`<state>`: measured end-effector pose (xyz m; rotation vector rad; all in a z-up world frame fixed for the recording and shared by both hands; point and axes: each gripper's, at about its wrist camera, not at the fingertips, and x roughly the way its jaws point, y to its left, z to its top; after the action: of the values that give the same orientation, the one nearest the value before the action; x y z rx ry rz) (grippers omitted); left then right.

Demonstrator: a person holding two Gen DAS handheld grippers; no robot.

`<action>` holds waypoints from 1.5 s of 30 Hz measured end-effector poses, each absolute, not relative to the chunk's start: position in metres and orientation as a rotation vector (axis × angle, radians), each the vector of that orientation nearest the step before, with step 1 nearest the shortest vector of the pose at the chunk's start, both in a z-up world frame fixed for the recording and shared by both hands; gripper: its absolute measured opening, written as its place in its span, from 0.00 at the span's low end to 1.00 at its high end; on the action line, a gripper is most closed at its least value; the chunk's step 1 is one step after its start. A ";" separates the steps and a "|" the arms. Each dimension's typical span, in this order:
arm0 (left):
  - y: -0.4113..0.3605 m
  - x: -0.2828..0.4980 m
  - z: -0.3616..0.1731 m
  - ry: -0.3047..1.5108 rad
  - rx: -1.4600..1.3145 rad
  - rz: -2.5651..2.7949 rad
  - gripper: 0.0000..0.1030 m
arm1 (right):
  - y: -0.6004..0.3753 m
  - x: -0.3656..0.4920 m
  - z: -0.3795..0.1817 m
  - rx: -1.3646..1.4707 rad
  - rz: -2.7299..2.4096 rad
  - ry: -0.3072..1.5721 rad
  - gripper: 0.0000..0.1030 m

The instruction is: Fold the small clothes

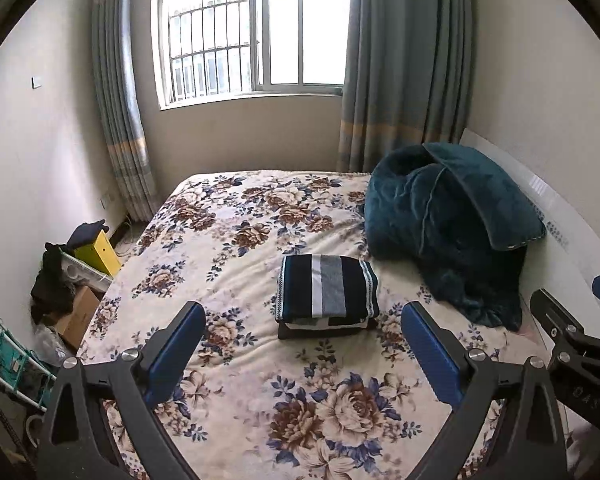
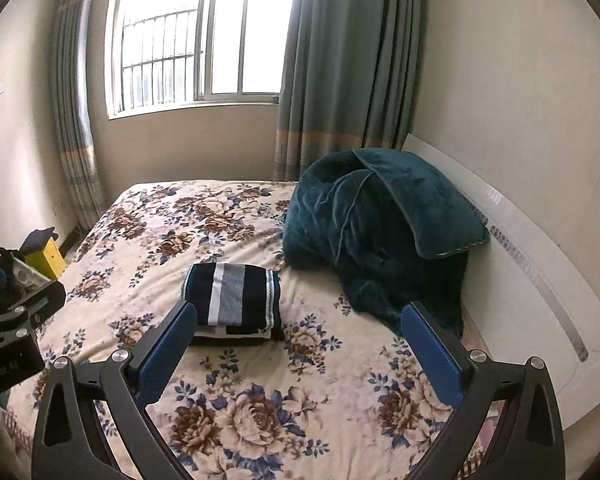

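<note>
Folded navy, white and grey striped garment stack (image 1: 327, 292) lies mid-bed on the floral bedspread (image 1: 228, 360), long axis toward the window-side edge. Left gripper (image 1: 306, 344): fingers spread, empty, stack dead ahead. Right gripper (image 2: 300, 344): spread, empty, stack ahead-left. Left looks better lined up.

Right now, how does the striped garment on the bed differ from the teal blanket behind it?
The striped garment is folded into a neat, flat rectangle; the teal blanket is a loose, rumpled heap. The garment has dark, white and grey stripes; the blanket is one solid colour. The garment is the smaller, low bundle mid-bed; the blanket bulks high against the headboard. Both rest on the floral bedspread, untouched by either gripper.
</note>
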<state>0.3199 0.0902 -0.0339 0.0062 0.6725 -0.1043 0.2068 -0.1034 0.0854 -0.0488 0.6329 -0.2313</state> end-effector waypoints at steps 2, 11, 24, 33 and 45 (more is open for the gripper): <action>0.091 0.316 -0.032 0.672 -0.001 -0.108 0.97 | -0.103 0.199 0.090 -0.045 -0.228 0.625 1.00; 0.088 0.304 -0.027 0.651 0.003 -0.101 0.97 | -0.102 0.188 0.096 -0.037 -0.214 0.616 1.00; 0.093 0.299 -0.024 0.654 -0.003 -0.082 0.97 | -0.100 0.188 0.098 -0.039 -0.193 0.609 1.00; 0.095 0.298 -0.019 0.643 -0.002 -0.078 0.98 | -0.099 0.190 0.100 -0.034 -0.184 0.598 1.00; 0.092 0.298 -0.015 0.643 0.003 -0.074 0.98 | -0.099 0.188 0.099 -0.029 -0.181 0.598 1.00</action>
<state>0.2982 0.0919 -0.0154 0.0030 0.6427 -0.0736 0.1876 -0.0990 0.0993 -0.0290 0.5976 -0.1812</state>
